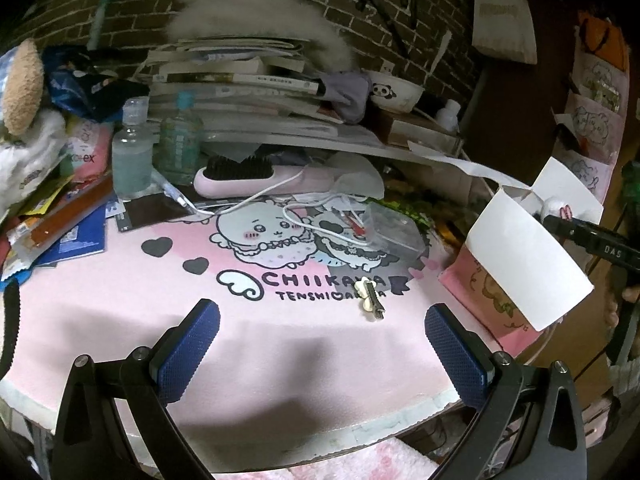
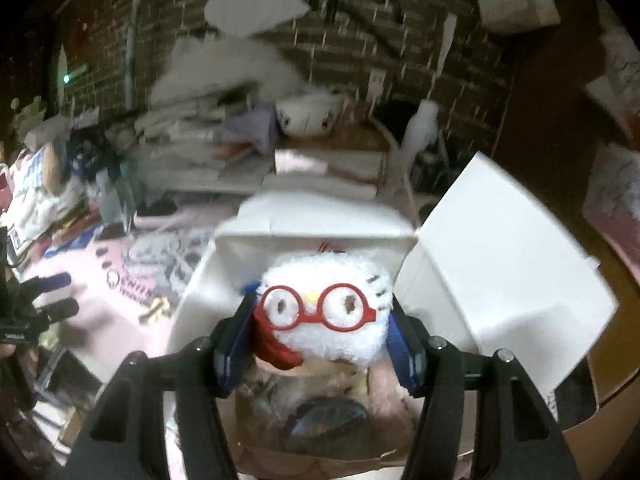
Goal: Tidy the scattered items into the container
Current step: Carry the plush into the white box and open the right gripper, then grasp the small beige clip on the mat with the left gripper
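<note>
- Two grippers work a cluttered pink desk mat [image 1: 120,312]; at far left a heap of packets and booklets [image 1: 60,224] spills over its edge, untouched.
- Next along, the left gripper [image 1: 320,352] hovers low over the bare mat, its blue pads spread wide with nothing between them.
- Just beyond it a small cream hair clip [image 1: 371,300] lies on the mat's printed lettering, still out of the box. Judged small, light and rigid, it would best be pinched across its bow-shaped top.
- Behind it, a pink hairbrush [image 1: 248,178] and its white cord [image 1: 256,200] rest against a stack of books.
- At right, the white cardboard box [image 2: 320,236] stands at the mat's edge with flaps raised.
- Over its mouth the right gripper [image 2: 320,348] squeezes a white plush toy [image 2: 332,312] in red glasses, pads pressing its two sides. The toy looks soft, light and springy; a hold across its middle suits it, and it should drop in harmlessly.
</note>
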`<act>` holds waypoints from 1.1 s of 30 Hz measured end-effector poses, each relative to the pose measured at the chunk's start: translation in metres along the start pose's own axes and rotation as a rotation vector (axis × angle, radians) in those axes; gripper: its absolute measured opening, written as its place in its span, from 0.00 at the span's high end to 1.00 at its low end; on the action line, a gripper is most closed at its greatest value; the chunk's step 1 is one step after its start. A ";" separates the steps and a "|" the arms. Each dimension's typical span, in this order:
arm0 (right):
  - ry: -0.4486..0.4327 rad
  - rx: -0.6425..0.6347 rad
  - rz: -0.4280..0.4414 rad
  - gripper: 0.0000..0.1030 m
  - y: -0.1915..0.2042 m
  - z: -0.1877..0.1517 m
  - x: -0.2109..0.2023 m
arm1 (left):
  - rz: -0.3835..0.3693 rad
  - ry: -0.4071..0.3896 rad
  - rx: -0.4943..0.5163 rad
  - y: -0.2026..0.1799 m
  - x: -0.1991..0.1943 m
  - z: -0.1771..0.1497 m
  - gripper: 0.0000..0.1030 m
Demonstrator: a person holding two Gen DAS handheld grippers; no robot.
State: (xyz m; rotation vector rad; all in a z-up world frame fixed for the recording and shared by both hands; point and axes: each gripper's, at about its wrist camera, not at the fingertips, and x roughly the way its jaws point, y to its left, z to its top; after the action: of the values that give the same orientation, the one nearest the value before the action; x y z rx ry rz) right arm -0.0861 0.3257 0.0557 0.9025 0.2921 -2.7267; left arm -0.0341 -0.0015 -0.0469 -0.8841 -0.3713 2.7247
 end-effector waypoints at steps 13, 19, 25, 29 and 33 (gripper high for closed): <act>-0.096 0.038 0.014 0.16 -0.002 0.005 -0.021 | 0.012 0.051 0.015 -0.002 0.020 -0.002 0.00; -0.219 0.080 0.196 0.10 0.023 0.010 -0.026 | 0.015 0.044 0.074 -0.019 0.035 -0.003 0.01; -0.234 0.110 0.375 0.10 0.053 0.008 -0.006 | 0.016 0.054 0.143 -0.039 0.057 -0.007 0.01; -0.222 0.165 0.466 0.10 0.056 0.008 0.007 | 0.032 0.041 0.177 -0.048 0.068 -0.006 0.12; -0.241 0.174 0.501 0.10 0.054 0.008 0.007 | 0.069 0.064 0.235 -0.055 0.079 -0.006 0.38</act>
State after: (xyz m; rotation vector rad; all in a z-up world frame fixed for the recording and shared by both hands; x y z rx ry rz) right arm -0.0801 0.2712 0.0520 0.5762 -0.1981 -2.3746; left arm -0.0840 0.0758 -0.0768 -0.9310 -0.0067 2.7210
